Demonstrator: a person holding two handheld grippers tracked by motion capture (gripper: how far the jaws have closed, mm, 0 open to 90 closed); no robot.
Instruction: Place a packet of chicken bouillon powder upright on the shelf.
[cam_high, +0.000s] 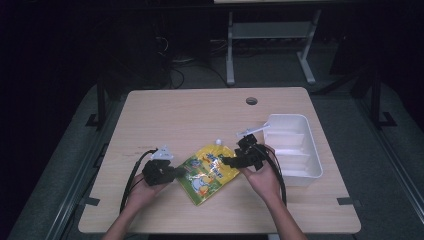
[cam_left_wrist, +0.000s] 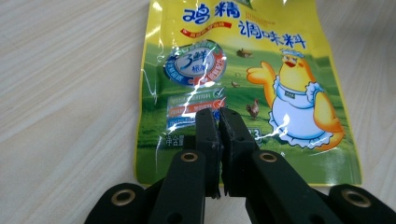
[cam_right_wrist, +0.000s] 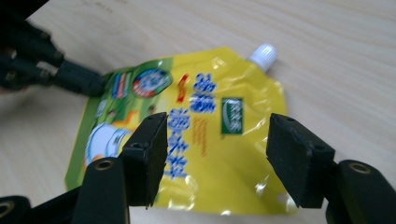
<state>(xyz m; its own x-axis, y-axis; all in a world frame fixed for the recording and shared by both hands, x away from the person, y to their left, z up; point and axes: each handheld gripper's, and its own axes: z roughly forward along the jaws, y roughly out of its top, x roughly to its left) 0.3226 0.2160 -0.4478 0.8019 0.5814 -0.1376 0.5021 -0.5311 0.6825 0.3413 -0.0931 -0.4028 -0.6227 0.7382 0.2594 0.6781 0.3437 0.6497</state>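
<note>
A yellow spouted pouch (cam_high: 210, 170) with a cartoon chicken lies flat on the wooden table, its white cap (cam_high: 217, 142) pointing away from me. My left gripper (cam_high: 175, 172) sits at the pouch's lower left part. In the left gripper view its jaws (cam_left_wrist: 217, 116) are pressed together on the pouch (cam_left_wrist: 261, 70), and the film creases toward the tips. My right gripper (cam_high: 235, 161) hovers at the pouch's right side. It stands open (cam_right_wrist: 217, 123) above the upper half of the pouch (cam_right_wrist: 233, 154), with the cap (cam_right_wrist: 264, 53) beyond it.
A white divided tray (cam_high: 312, 150) stands at the right of the table, just beyond my right hand. A round cable hole (cam_high: 251, 100) lies near the far edge. Bare wood stretches behind and to the left of the pouch.
</note>
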